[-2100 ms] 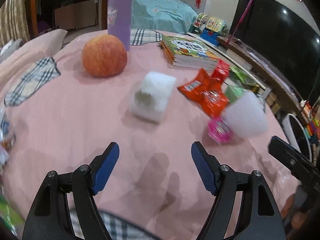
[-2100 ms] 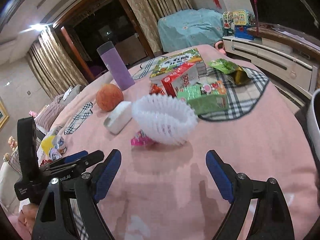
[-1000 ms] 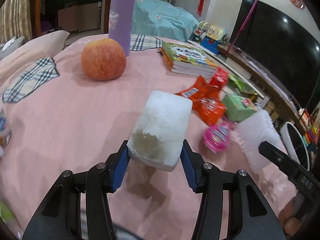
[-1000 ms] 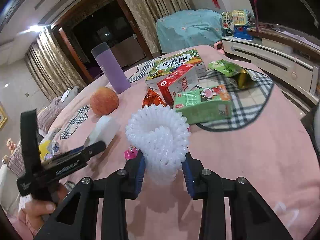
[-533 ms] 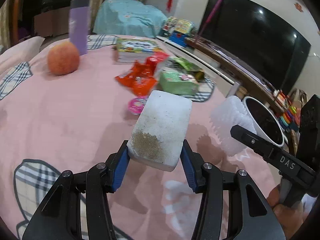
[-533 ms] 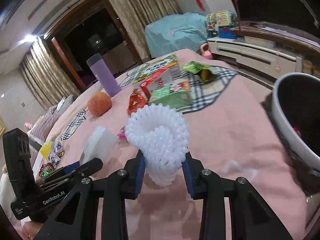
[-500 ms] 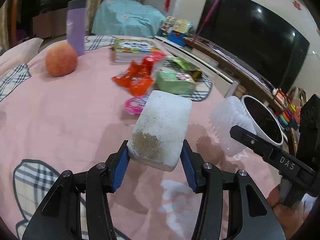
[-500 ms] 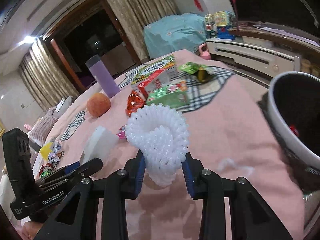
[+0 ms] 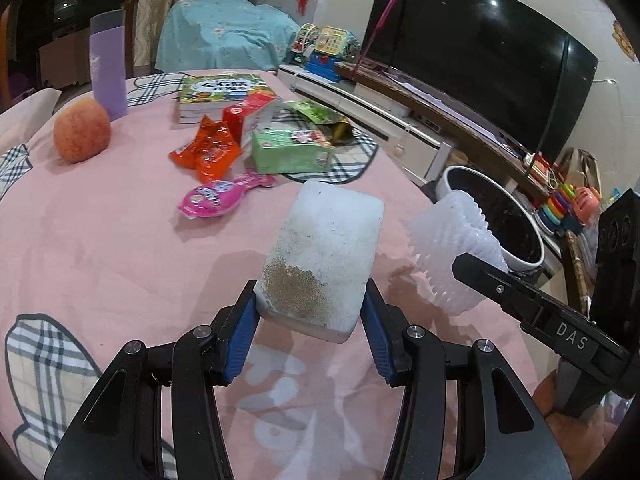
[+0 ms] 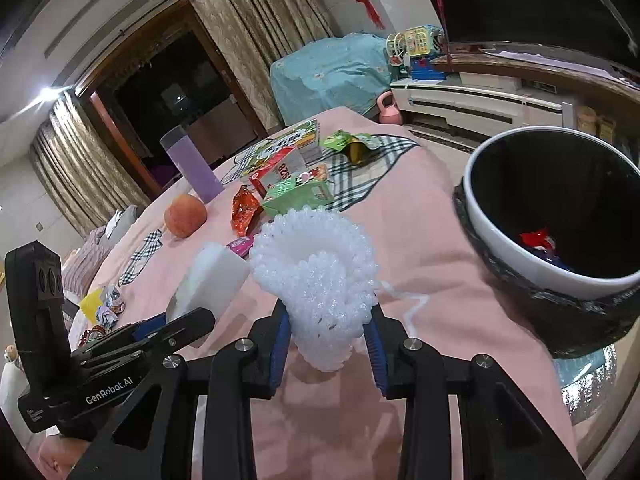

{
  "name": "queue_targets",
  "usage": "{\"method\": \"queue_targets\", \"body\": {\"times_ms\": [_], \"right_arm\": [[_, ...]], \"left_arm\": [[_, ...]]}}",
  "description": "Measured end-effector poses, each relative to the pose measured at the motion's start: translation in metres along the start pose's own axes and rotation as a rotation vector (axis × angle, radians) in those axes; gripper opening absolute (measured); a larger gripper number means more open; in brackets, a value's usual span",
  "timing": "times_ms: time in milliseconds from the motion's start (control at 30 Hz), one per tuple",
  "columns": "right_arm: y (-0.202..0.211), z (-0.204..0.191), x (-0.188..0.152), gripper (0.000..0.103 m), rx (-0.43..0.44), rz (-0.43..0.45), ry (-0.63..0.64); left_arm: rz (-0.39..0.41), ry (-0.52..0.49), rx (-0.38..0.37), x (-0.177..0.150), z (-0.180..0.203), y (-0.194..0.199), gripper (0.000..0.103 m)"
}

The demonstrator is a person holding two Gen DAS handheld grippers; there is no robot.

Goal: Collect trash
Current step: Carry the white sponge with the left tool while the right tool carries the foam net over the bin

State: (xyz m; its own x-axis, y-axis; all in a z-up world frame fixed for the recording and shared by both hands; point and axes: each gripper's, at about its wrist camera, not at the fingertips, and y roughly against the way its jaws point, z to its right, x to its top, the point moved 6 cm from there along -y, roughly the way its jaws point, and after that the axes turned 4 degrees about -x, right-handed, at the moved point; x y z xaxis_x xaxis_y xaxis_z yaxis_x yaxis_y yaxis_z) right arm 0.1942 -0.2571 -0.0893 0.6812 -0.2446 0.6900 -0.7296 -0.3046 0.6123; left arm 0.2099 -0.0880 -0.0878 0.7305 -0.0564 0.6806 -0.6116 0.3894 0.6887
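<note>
My left gripper (image 9: 310, 334) is shut on a white foam block (image 9: 324, 256) with a brown stain, held above the pink tablecloth. My right gripper (image 10: 329, 346) is shut on a white foam fruit net (image 10: 316, 276), also held above the cloth. The net (image 9: 452, 248) and the right gripper's arm (image 9: 540, 312) show at the right of the left wrist view. A white trash bin (image 10: 552, 216) with a black liner stands just beyond the table's right edge, with red trash inside; it also shows in the left wrist view (image 9: 492, 208). The block (image 10: 212, 280) shows left of the net.
On the table lie a pink wrapper (image 9: 220, 196), orange snack packets (image 9: 208, 148), a green carton (image 9: 292, 150), a red box (image 9: 248, 112), a green bag (image 9: 324, 116), a book (image 9: 220, 92), an apple (image 9: 82, 136) and a purple tumbler (image 9: 108, 68). Crumpled wrappers (image 10: 102, 304) lie far left.
Both grippers closed on their items, lifted them and carried them toward the table's right edge. The bin is now closer and larger in both views.
</note>
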Motion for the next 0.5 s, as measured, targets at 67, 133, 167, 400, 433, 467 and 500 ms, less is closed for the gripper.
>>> {"method": "queue_targets", "body": {"times_ms": [67,133,167,400,433,467,500], "right_arm": [[0.005,0.004,0.001,0.035,-0.008,0.01,-0.003],[0.011,0.009,0.002,0.035,-0.014,0.024,-0.007],[0.014,0.011,0.003,0.035,-0.016,0.032,-0.013],[0.03,0.033,0.008,0.035,-0.042,0.062,-0.05],[0.033,0.035,0.009,0.035,-0.048,0.068,-0.053],[0.036,0.037,0.01,0.035,-0.052,0.074,-0.054],[0.038,0.039,0.011,0.035,-0.055,0.079,-0.056]], "left_arm": [[0.0,-0.008,-0.007,0.0,0.006,-0.001,0.049],[-0.003,-0.017,-0.02,0.001,0.014,-0.003,0.049],[-0.005,-0.025,-0.025,0.001,0.019,-0.004,0.049],[-0.012,-0.077,-0.064,0.006,0.05,-0.009,0.049],[-0.012,-0.085,-0.068,0.007,0.054,-0.01,0.05],[-0.014,-0.088,-0.07,0.007,0.057,-0.011,0.05],[-0.017,-0.092,-0.074,0.008,0.06,-0.012,0.05]]}}
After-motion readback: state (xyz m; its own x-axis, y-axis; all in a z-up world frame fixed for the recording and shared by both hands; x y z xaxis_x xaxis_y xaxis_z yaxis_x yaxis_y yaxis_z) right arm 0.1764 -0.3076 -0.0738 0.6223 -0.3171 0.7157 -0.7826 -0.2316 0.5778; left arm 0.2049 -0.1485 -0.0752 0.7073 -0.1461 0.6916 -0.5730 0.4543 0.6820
